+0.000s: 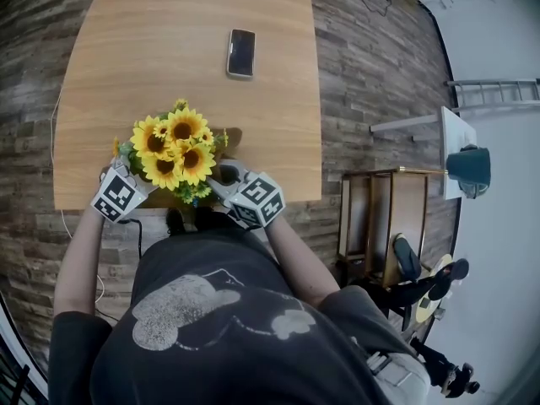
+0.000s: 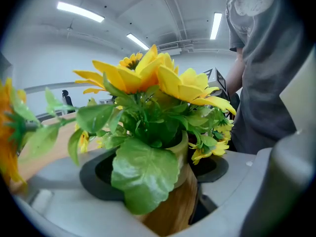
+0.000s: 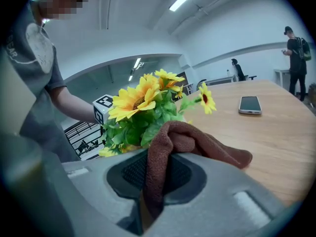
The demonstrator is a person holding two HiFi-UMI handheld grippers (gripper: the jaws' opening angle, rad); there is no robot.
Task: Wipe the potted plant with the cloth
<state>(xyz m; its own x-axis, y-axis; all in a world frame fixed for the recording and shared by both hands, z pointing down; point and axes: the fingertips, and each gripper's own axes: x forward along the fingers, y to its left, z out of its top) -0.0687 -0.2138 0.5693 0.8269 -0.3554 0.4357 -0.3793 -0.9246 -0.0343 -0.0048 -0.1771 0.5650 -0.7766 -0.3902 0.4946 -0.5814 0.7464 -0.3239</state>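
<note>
The potted plant (image 1: 173, 152), yellow sunflowers with green leaves in a wooden pot (image 2: 170, 206), stands near the table's front edge. My left gripper (image 1: 133, 186) reaches in from the left, and its jaws are closed on the pot's two sides (image 2: 163, 184), under the leaves. From the right comes my right gripper (image 1: 229, 180), shut on a brown cloth (image 3: 170, 142). The cloth bulges out of the jaws (image 3: 158, 181) and lies against the green leaves (image 3: 143, 127) at the plant's side. Foliage hides most of the pot in the head view.
A phone (image 1: 241, 52) lies face up farther back on the wooden table (image 1: 186, 24). Right of the table are a wooden cabinet (image 1: 384, 218) and a white stand with a teal pot (image 1: 469, 167). People stand far off (image 3: 296, 48).
</note>
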